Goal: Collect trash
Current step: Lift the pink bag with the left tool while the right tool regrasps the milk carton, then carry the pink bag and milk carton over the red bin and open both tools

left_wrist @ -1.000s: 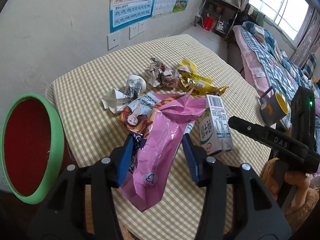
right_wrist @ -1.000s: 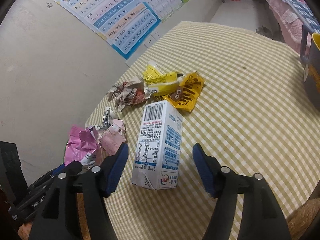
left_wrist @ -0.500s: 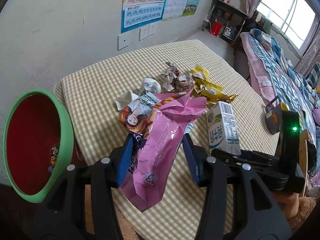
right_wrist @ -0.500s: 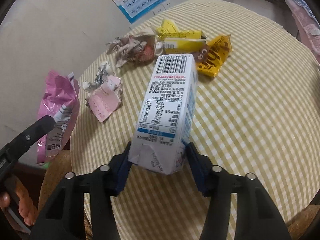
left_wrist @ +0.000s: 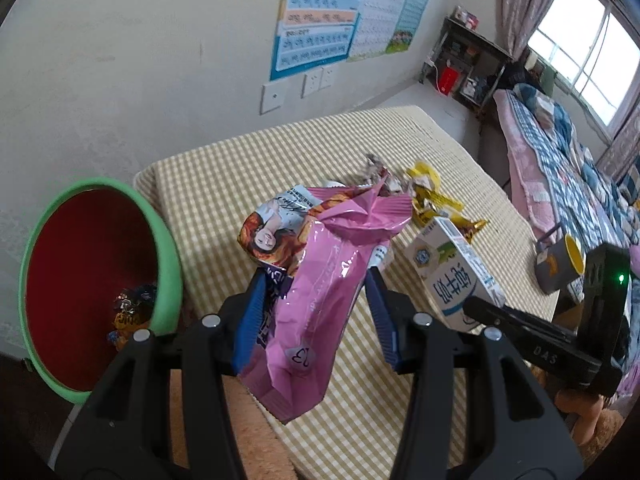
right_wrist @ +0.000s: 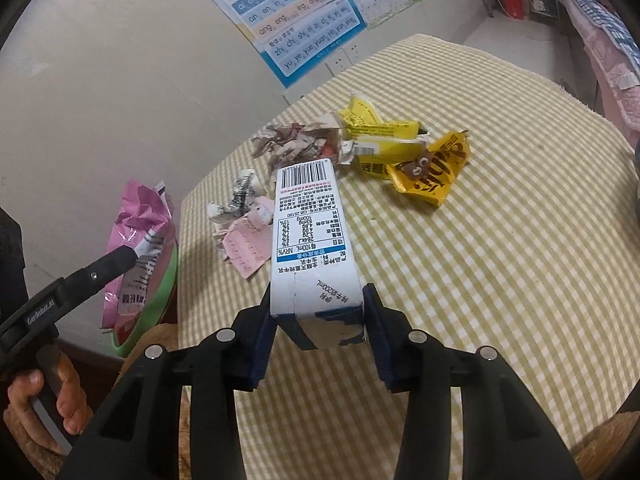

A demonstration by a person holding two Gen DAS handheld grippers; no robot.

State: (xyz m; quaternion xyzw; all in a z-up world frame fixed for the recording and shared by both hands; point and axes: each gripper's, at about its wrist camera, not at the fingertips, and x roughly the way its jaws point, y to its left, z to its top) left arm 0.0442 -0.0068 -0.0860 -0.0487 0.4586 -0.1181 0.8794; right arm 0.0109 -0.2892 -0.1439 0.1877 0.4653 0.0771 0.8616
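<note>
Fingers [right_wrist: 267,334] pinching carton [right_wrist: 310,240], bin [left_wrist: 166,248] holding wrappers [left_wrist: 130,312]

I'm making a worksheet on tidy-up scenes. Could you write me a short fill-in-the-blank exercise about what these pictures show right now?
1. The left tongs grip a crinkled snack bag whose colour is ____.
2. The right tongs are closed on a milk ____.
3. The bin beside the table has a green rim and a ____ inside.
4. The wrapper with a small bear printed on it is ____.

Missing words: pink; carton; red; yellow
</note>
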